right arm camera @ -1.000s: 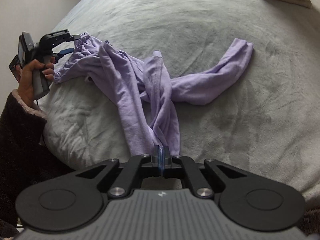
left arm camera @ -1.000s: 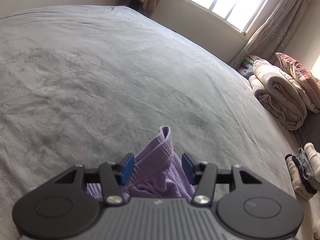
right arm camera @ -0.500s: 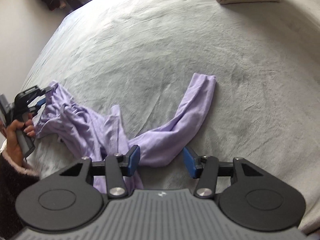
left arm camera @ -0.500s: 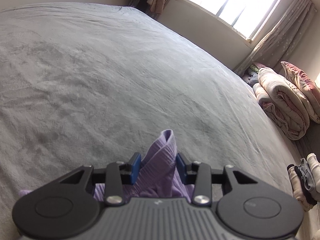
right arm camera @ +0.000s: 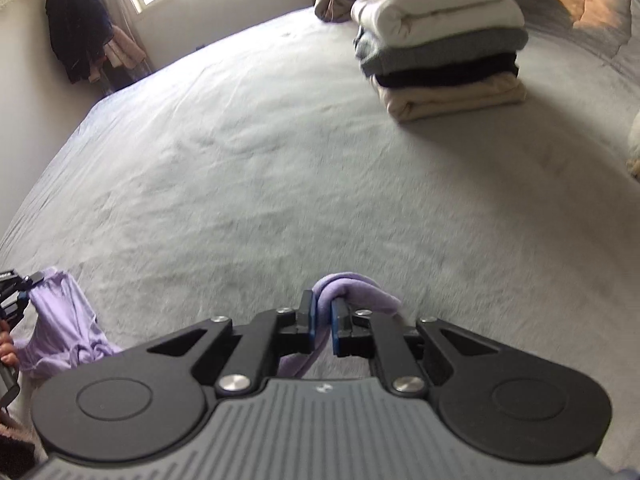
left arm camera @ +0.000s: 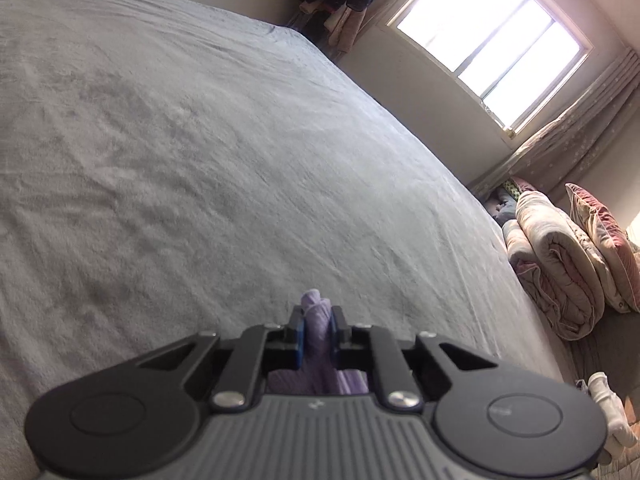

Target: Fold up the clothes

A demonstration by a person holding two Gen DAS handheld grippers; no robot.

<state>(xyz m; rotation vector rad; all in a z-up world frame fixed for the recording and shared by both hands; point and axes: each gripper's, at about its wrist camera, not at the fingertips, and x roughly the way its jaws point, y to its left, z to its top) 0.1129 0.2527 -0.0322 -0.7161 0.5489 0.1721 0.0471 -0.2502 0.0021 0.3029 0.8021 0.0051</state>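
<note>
One lilac garment [right arm camera: 60,320] is stretched across the lower frame from left to right, low over the grey bed [right arm camera: 248,184]. It is clamped by the left gripper [left arm camera: 316,330] at one end and the right gripper [right arm camera: 321,326] at the other. Much bare bedding is seen beyond; one stack of four folded clothes [right arm camera: 440,40] is set upper right.

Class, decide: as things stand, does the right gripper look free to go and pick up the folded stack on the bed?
Probably not yet. The right gripper is shut on the purple garment. Bare grey bed lies between it and the folded stack, so nothing blocks the path.
</note>
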